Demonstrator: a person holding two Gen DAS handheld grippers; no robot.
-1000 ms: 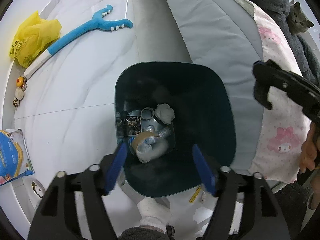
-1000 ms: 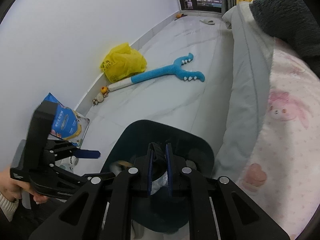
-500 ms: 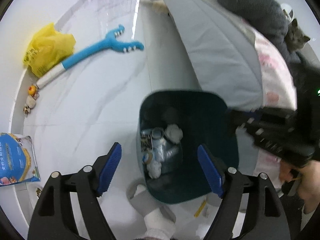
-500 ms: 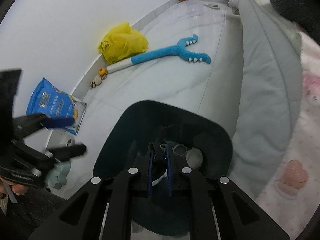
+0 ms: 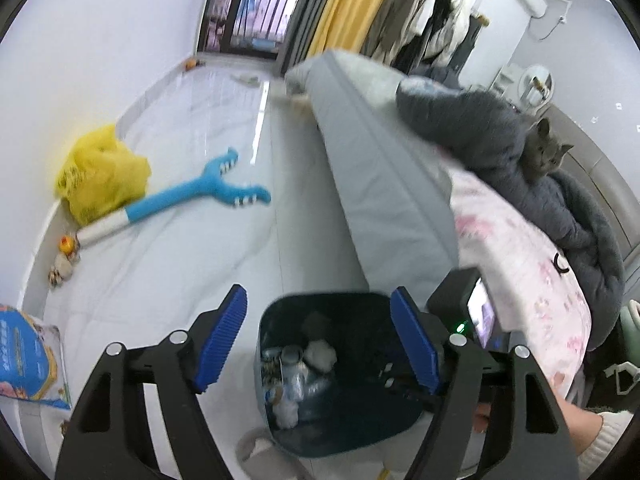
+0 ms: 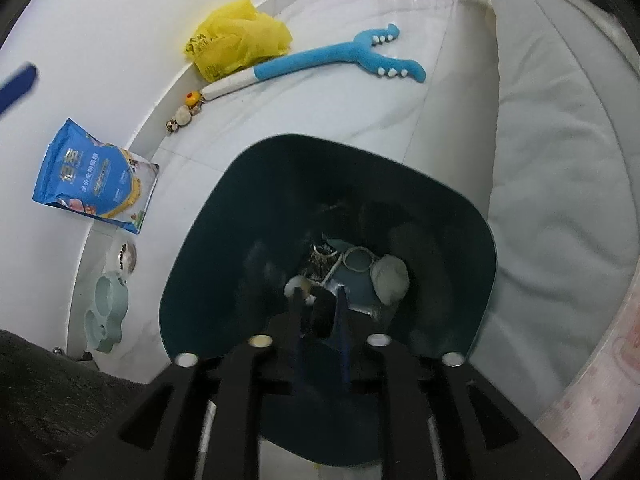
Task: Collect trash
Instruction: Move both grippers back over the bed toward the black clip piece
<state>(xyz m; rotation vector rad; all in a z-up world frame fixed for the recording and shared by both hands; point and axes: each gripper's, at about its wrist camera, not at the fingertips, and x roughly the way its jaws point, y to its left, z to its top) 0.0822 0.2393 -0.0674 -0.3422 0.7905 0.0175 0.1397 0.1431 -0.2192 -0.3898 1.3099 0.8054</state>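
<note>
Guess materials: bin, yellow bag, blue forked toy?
Bin: looks like hard plastic, dark teal, smooth with a dull sheen on its inner walls and a thin moulded rim.
Yellow bag: thin plastic film, judging by the crumpled, slightly translucent folds.
Blue toy: probably plush fabric over soft stuffing; matte, rounded, fuzzy-looking, with white nubs at the fork. Foam can't be ruled out.

Left tongs point(image 5: 318, 338) gape empty, closing slightly; right tongs point(image 6: 319, 312) point steeply down (jaws opening).
</note>
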